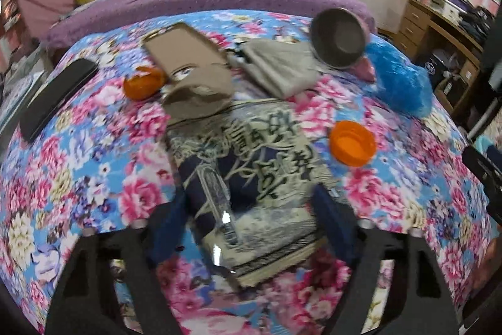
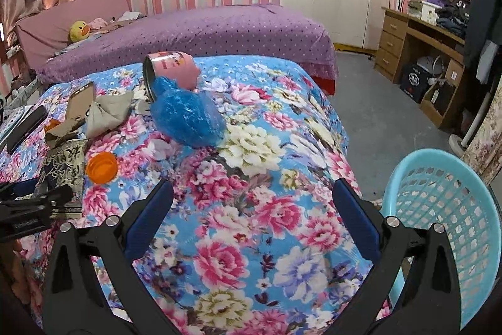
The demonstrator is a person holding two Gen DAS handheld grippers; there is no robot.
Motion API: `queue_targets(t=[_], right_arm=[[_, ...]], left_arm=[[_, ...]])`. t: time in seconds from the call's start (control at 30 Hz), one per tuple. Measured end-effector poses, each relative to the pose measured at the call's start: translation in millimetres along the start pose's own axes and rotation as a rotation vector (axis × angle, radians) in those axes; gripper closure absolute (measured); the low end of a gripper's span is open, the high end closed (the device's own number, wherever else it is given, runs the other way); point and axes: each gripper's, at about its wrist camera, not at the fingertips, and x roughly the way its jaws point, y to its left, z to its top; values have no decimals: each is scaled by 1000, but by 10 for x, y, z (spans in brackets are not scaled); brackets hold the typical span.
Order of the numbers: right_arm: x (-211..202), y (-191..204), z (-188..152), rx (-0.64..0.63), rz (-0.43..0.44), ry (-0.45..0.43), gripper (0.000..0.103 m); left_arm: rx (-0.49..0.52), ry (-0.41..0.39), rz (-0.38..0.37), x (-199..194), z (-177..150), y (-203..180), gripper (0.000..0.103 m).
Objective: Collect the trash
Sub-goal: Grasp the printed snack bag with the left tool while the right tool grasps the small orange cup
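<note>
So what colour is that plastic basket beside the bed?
Light turquoise blue basket, with a lattice wall; clearest in the right wrist view.

A blue bedspread [image 2: 266, 153] blooms with pink and white flowers; on it lie an orange lid [image 1: 352, 143], a crinkled blue bag [image 2: 188, 121] and a pink tin [image 2: 171, 68]. The basket [image 2: 445, 209] is turquoise.

Flat printed blue-and-cream paper bag [image 1: 251, 178] at frame centre on the floral bedspread, crumpled blue plastic bag [image 1: 401, 80] upper right, light-blue plastic mesh basket [image 2: 439, 209] lower right
</note>
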Motion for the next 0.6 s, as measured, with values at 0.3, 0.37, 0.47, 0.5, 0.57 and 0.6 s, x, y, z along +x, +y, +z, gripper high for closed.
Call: queue_targets(t=[0.3,0.37,0.47,0.5,0.57,0.6], right_arm=[[-8,236,-35,-46,12,10,4],[-15,309,-45,-61,22,11,4],[-18,425,-50,-70,53,18,4],[-22,473,-47,-75,68,18,4],[-13,583,-32,-90,94,20,4],[-3,639,-27,-99,105,22,4]], left_arm=[[-67,-34,-60,-166,-20,341,100],[-59,-73,-51,-296,-25,423,100],[-76,-122,-49,-479,-28,582,100],[-83,-140,-43,-551,-27,646,100],[-90,-172,-22,-653,-17,752,100],[-92,-182,-13,-674,-4,774,100]])
